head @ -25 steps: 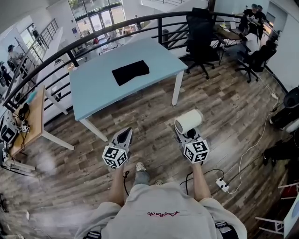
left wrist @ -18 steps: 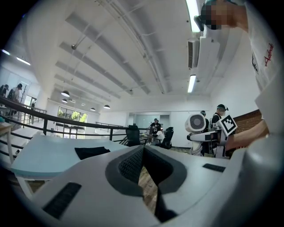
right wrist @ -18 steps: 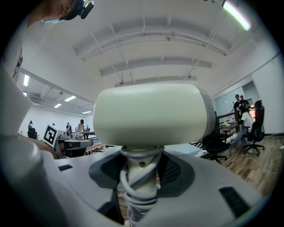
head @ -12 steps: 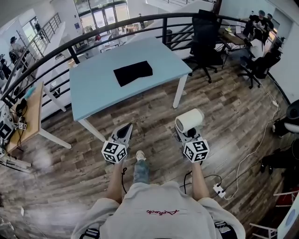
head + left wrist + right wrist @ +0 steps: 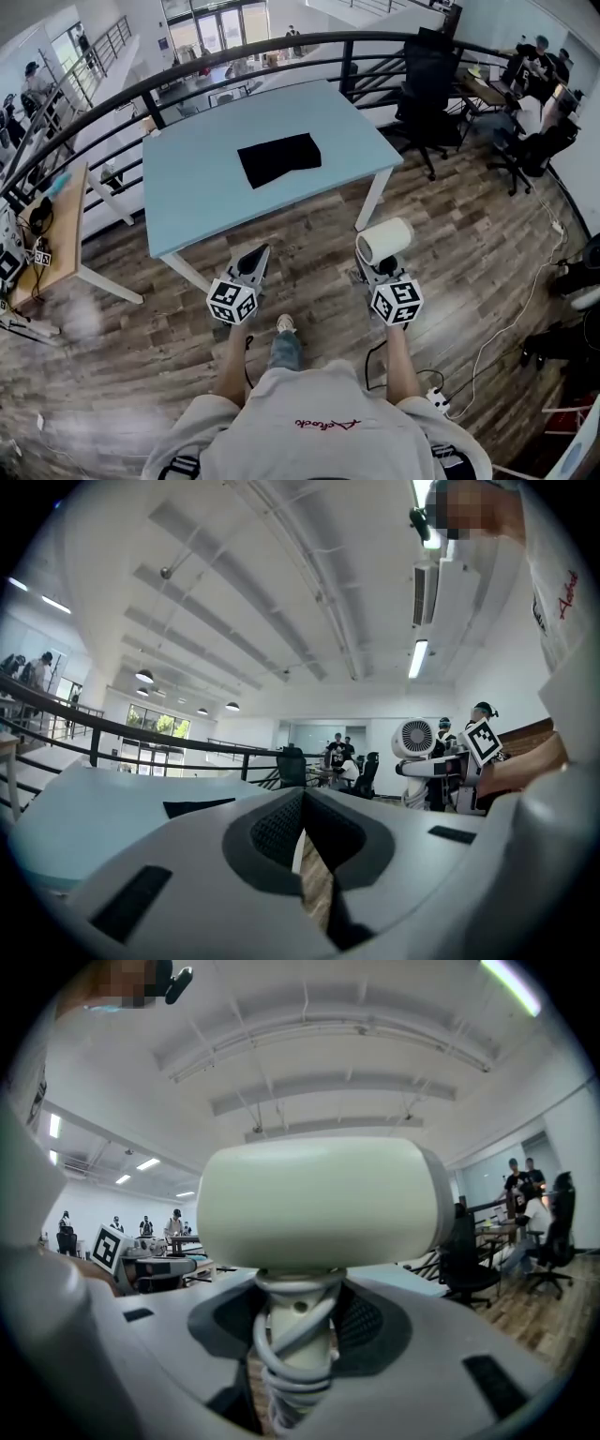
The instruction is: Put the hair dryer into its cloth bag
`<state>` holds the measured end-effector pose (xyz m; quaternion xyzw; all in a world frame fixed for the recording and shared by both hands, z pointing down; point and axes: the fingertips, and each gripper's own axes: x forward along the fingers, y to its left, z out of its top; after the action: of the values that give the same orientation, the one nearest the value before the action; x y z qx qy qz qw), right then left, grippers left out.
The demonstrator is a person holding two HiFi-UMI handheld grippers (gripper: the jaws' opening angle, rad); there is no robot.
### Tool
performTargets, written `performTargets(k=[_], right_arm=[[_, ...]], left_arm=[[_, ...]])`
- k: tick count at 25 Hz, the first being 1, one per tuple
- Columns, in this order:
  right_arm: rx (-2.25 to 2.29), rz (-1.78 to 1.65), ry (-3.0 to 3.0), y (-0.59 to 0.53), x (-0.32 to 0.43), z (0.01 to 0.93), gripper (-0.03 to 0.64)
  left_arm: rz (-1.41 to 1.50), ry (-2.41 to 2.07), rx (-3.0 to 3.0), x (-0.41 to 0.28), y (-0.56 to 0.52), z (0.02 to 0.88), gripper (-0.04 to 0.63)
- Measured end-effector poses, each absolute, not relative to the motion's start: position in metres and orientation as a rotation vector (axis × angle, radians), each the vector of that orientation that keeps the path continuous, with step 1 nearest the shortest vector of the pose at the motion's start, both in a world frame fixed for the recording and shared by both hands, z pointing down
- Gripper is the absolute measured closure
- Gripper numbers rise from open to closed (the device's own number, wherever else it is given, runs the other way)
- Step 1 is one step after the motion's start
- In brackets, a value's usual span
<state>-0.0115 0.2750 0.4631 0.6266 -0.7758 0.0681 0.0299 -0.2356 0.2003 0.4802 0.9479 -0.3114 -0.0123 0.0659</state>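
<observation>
Head view: table point(image 5: 197, 192) nearer now; R gripper point(image 5: 377, 268) grips dryer point(image 5: 384, 241).

Open-plan office.
Black swivel chairs point(image 5: 424, 80), people point(image 5: 536, 98) seated at desks point(image 5: 483, 89), a curved black railing point(image 5: 348, 64) along the edge, strip lights point(image 5: 419, 658) overhead.

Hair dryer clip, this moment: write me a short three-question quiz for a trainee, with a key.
1. Pick one: the black cloth bag lies on A the floor, B the blue table, C an office chair.
2. True or false: the right gripper is shut on the hair dryer's handle.
3. Fill in: the left gripper's jaws are ____ and hold nothing.
Key: 1 B; 2 true; 3 shut.
</observation>
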Motion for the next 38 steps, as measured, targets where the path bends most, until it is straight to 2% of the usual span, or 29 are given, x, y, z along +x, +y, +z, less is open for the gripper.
performTargets(k=[23, 38], right_arm=[[1.967, 0.233, -2.364, 0.056, -0.023, 0.460, 0.416], [1.996, 0.258, -2.337, 0.001, -0.023, 0.477, 0.416]], left_arm=[[-0.026, -0.901, 2.861, -0.245, -0.023, 0.477, 0.588], [0.017, -0.831, 2.879, -0.233, -0.084, 0.490, 0.588]])
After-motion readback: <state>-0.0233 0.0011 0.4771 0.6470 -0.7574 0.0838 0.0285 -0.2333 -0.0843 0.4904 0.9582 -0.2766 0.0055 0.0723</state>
